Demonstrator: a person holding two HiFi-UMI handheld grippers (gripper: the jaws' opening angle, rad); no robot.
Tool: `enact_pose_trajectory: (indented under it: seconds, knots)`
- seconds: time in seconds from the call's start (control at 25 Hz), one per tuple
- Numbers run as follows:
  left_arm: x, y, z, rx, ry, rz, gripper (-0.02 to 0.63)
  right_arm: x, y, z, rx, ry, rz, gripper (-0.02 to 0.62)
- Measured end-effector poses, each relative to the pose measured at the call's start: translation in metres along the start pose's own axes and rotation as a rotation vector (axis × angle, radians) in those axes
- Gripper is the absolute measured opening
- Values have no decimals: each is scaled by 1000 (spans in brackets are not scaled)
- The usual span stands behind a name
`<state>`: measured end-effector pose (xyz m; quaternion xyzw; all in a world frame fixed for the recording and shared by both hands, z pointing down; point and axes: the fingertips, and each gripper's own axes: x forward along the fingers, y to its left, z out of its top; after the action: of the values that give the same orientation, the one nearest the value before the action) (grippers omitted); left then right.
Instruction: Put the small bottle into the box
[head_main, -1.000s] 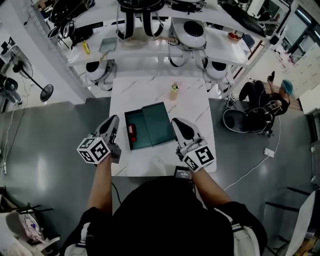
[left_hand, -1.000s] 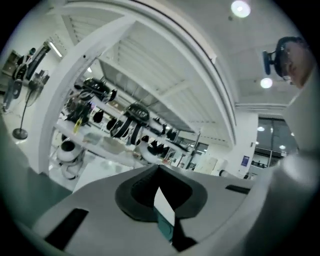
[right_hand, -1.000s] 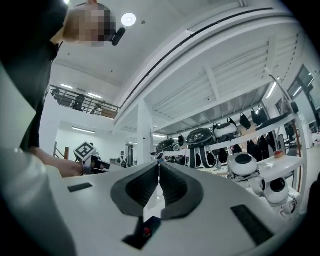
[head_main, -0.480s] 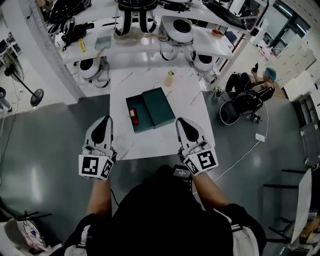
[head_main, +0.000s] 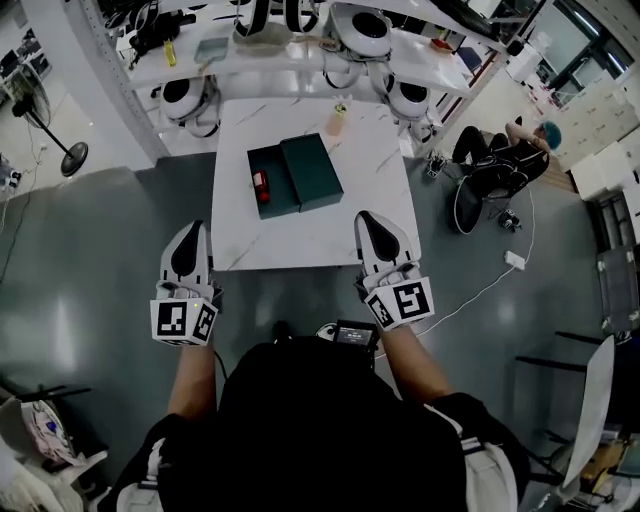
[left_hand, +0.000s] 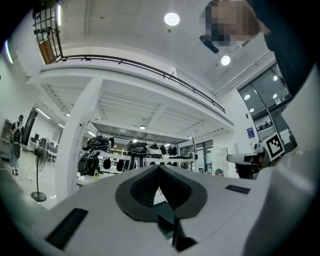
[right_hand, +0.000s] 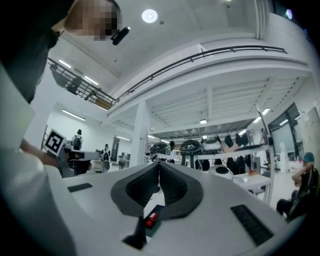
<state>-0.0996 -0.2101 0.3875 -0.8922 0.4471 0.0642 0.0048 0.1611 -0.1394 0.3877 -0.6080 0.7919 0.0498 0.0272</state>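
Observation:
An open dark green box (head_main: 310, 170) lies on the white table (head_main: 300, 240). A small red bottle (head_main: 261, 184) lies in its left half. Both grippers hang short of the table's near edge, well back from the box. In the head view my left gripper (head_main: 189, 230) is at the left and my right gripper (head_main: 366, 219) at the right. In each gripper view the jaws meet with nothing between them: left gripper (left_hand: 159, 168), right gripper (right_hand: 159, 165). Under the right jaws the red bottle (right_hand: 151, 218) shows inside the box (right_hand: 159, 210).
A pale bottle (head_main: 338, 117) stands near the table's far edge. Behind it, white shelves (head_main: 290, 60) carry helmets and gear. A person (head_main: 500, 165) sits on the floor at the right, by a cable and power strip (head_main: 515, 260). A fan (head_main: 45, 120) stands at the left.
Both grippers have drawn back from the table toward the body; they flanked the box and now hang over the floor. The box and bottle look farther away.

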Motion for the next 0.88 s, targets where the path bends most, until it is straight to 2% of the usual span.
enact_pose_trajectory:
  seconds: [0.08, 0.16, 0.36, 0.6, 0.76, 0.88]
  knots:
    - [-15, -18, -1, 17, 6, 12, 15, -19, 10, 12, -82, -34, 60, 32]
    - [-32, -39, -4, 22, 35, 20, 15, -45, 15, 16, -112, -38, 73, 32]
    - [-81, -99, -11, 4, 92, 12, 15, -123, 4, -3, -24, 24, 33, 32]
    - [-150, -162, -33, -6, 161, 6, 15, -218, 13, -30, 57, 67, 21, 32]
    - [-188, -177, -55, -65, 200, 31, 15, -254, 35, -44, 103, 84, 24, 32]
    - [-209, -181, -59, -60, 196, 29, 15, -269, 52, -55, 144, 109, 10, 32]
